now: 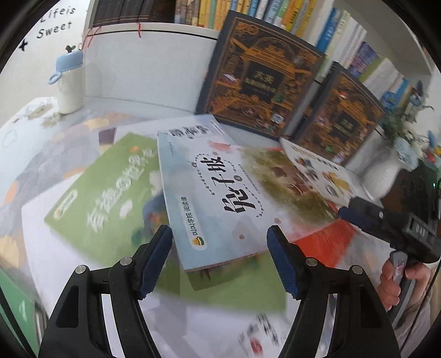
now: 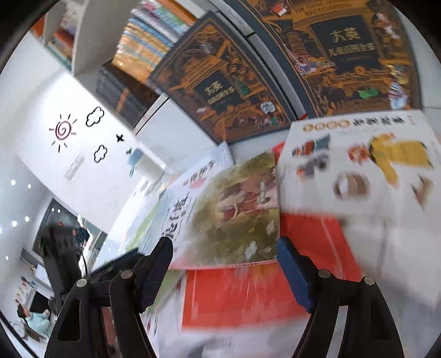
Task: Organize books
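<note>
- The left gripper (image 1: 219, 258) hangs over the spread of books, jaws apart, nothing between the blue pads; the near edge of the pale blue book (image 1: 209, 198) shows in the gap below them.
- The right gripper (image 2: 224, 271) also stands open and holds nothing; under its gap lie the near edge of the olive book (image 2: 237, 214) and the red book (image 2: 248, 297).
- In the left view the right gripper shows at the right edge, with a hand (image 1: 397, 278) on its handle.
- The pale blue book lies flat on the table (image 1: 49, 154), overlapping the green book (image 1: 110, 187) at its left.
- The olive book lies partly on the pale blue one, and over the red book.
- A white book (image 2: 358, 165) with pictured clothes lies at the right, its far edge by the dark books.
- Two dark books (image 1: 264, 77) (image 1: 341, 121) with gold ornament lean upright against the white shelf (image 1: 154, 55) behind the spread.
- Rows of upright books (image 1: 248, 11) fill the shelf above.
- A white bottle (image 1: 69, 88) with a blue lid stands at the far left of the table, well apart from the books.
- A white vase (image 1: 383, 170) with greenery stands at the right, just beyond the white book.
- The right view is blurred, so fine print cannot be read.
</note>
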